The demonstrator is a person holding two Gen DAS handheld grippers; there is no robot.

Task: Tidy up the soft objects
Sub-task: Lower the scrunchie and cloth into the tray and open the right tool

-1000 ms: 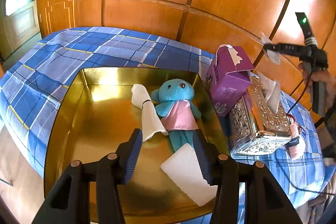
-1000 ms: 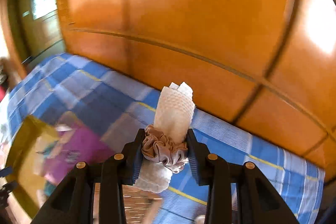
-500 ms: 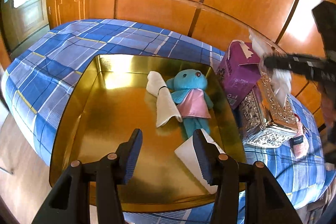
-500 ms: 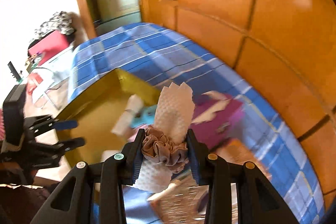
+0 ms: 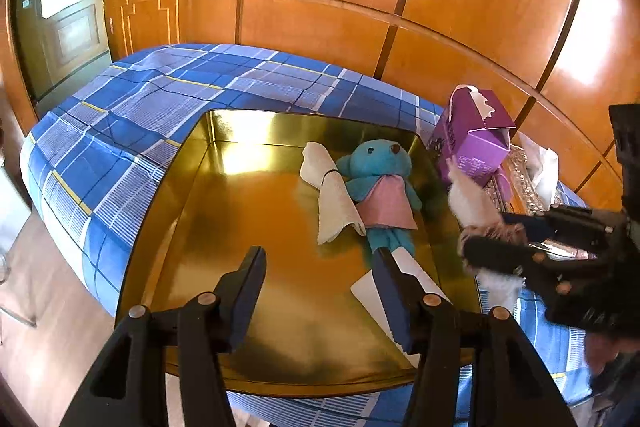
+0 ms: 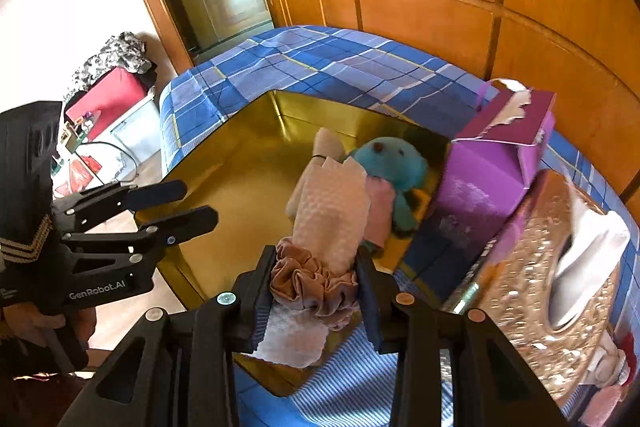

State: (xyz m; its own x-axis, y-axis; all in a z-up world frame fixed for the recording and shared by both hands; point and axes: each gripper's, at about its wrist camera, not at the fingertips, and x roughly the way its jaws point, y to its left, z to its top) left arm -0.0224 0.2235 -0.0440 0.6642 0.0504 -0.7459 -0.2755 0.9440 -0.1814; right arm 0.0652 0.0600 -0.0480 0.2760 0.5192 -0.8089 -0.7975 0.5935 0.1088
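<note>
The left gripper (image 5: 320,283), jaws just widened and holding nothing, hangs over the gold tray (image 5: 208,211); further right lies the blue teddy (image 5: 380,179), then the right gripper (image 6: 316,287) clamps a scrunchie-bound white cloth (image 6: 328,215) at the tray's edge

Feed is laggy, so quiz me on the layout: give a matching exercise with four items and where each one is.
Items:
1. teddy bear
2. scrunchie
3. purple box
4. flat white pad

Places:
A. on the blue bedspread, beside the tray
B. in the gold tray, at its near right corner
C. between the right gripper fingers
D. in the gold tray, towards its far side

Pairs: 1-D, 2-C, 3-A, 4-B
</note>
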